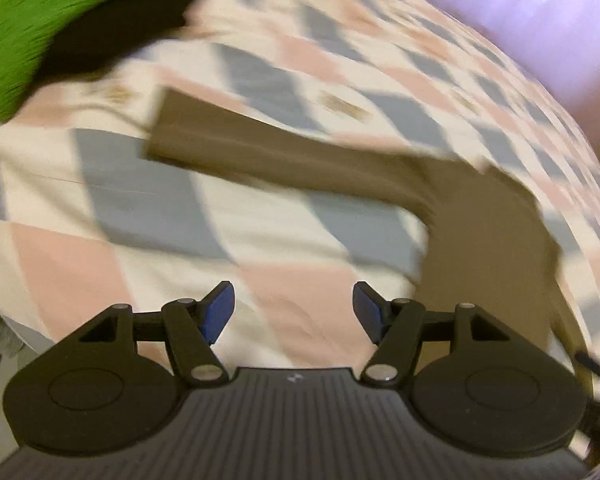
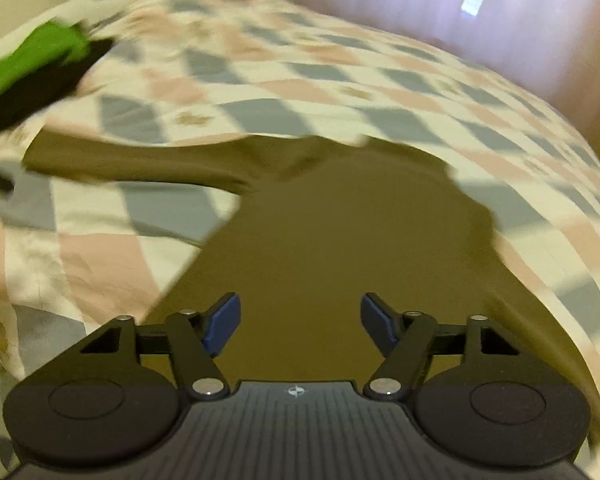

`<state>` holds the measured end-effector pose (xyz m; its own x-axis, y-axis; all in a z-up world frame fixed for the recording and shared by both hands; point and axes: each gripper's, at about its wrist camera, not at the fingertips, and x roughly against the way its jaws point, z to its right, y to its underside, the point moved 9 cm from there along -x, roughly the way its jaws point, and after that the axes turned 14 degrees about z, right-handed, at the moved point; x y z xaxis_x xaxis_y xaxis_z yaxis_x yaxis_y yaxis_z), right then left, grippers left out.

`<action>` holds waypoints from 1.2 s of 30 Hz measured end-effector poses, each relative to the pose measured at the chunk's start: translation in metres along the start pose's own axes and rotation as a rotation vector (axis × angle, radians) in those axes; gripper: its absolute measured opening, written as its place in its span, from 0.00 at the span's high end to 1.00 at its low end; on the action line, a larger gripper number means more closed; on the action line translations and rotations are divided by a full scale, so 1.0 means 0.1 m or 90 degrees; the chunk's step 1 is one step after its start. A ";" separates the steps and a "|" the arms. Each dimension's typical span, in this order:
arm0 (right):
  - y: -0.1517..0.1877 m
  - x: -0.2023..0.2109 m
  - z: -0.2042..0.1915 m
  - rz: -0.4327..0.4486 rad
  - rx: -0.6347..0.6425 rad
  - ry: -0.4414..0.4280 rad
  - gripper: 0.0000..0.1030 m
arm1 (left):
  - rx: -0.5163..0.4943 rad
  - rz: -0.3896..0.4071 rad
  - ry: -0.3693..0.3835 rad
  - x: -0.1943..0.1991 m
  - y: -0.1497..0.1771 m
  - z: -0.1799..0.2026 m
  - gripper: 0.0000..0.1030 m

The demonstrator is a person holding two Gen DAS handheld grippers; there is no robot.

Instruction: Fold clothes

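Both views are smeared with motion blur, so fine detail is hard to call. The left gripper (image 1: 294, 312) hangs over the bed with its blue-padded fingers (image 1: 219, 312) spread wide and nothing between them; below the gap lies only the checked bedspread (image 1: 140, 208), a pattern of pink, grey-blue and cream diamonds. Out ahead of it and off to the right, an olive-brown long-sleeved garment (image 1: 488, 248) lies flat on the bedspread, one sleeve (image 1: 236, 140) stretched out straight toward the left. Farther back at the upper left sits a bright green garment (image 1: 32, 36) with a black garment (image 1: 116, 32) just beside it, the two touching or overlapping; the blur won't let me say which. In the right wrist view, the right gripper (image 2: 300, 324) is also released, blue fingers (image 2: 380, 322) well apart, gripping nothing, and it sits directly over the body of the olive-brown garment (image 2: 332, 248), which fills the middle of the view. Whether the pads touch the cloth, I cannot tell. The sleeve (image 2: 124, 164) runs off leftward across the bedspread (image 2: 340, 80), and the green garment (image 2: 28, 60) and the black one (image 2: 52, 84) show at the far left edge of the bed. A pale pinkish curtain (image 2: 440, 4) hangs beyond the bed. As for writing: no words readable, only a small round emblem (image 2: 296, 391) on the ribbed body of the right gripper, and a small pale mark (image 1: 293, 379) on the left one, too blurred to make out.
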<state>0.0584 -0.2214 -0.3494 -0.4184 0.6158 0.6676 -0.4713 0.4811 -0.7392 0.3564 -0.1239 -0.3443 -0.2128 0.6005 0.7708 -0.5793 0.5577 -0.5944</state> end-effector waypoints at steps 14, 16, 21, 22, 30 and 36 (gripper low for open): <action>-0.69 -1.67 -2.17 0.189 0.285 -0.209 0.58 | 0.186 0.089 -0.011 -1.23 -0.65 -1.16 0.42; -0.71 -1.74 -2.43 0.217 0.337 -0.231 0.58 | 0.204 0.085 0.004 -1.35 -0.68 -1.19 0.43; -0.64 -1.85 -2.86 0.266 0.450 -0.269 0.58 | 0.267 0.063 0.040 -1.46 -0.63 -1.23 0.68; -0.62 -1.88 -2.92 0.269 0.461 -0.274 0.58 | 0.280 0.056 0.048 -1.48 -0.62 -1.23 0.80; -0.73 -2.12 -3.09 0.288 0.449 -0.287 0.99 | 0.298 0.067 0.096 -1.34 -0.88 -1.04 0.96; -1.43 -2.04 -1.85 0.237 0.004 -0.283 0.99 | 0.185 0.116 0.204 -0.97 -1.18 0.05 0.95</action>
<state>0.3546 -0.3000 -0.3961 -0.8424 0.4211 0.3363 -0.2331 0.2778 -0.9319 0.4414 -0.2514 -0.3479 -0.1042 0.8462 0.5226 -0.7609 0.2706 -0.5898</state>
